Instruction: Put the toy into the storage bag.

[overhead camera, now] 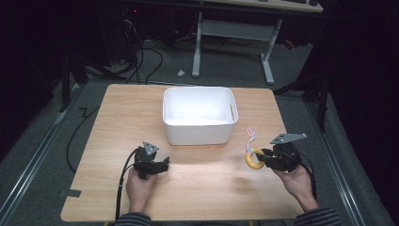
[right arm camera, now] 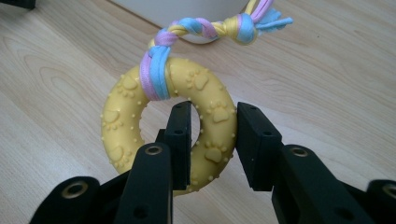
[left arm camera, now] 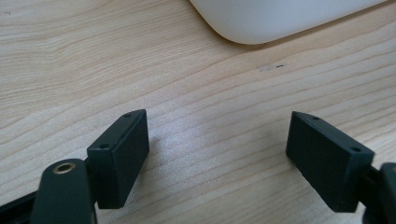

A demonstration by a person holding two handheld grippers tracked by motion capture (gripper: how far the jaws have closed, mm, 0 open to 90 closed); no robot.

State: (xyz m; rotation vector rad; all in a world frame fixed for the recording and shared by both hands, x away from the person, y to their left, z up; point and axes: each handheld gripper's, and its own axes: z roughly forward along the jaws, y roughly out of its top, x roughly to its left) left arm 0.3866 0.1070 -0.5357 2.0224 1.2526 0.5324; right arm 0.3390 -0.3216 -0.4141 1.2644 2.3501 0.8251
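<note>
Two grippers are over the worktop [overhead camera: 197, 179], and the right gripper [right arm camera: 214, 135] has the work. It is clenched on a yellow ring [right arm camera: 140, 121]: one jaw goes through the hole and the other presses the outer rim, so one side of the ring is pinched between them. A braided rope [right arm camera: 205, 28] in pink, blue and yellow is tied round the far side of the ring and trails away from the gripper toward the bin [overhead camera: 199, 115].

In the high view the ring [overhead camera: 254, 160] sits at the front right of the worktop, at the tips of the right gripper [overhead camera: 266, 157]; I cannot tell whether it rests on the wood or is lifted just off it. The white bin stands at the middle of the worktop, further from the person and to the left of the ring. The relation that matters, I judge, is this: the bin lies forward and left of the held ring, with its right wall the nearest part, so a carry would go up, over that wall and inward.

The left gripper [overhead camera: 162, 165] is released, its jaws spread wide above bare wood in its own view [left arm camera: 217, 149], holding nothing. It hovers near the bin's front left corner [left arm camera: 261, 23], well apart from the ring. The right hand [overhead camera: 297, 181] is plainly the nearer one.
</note>
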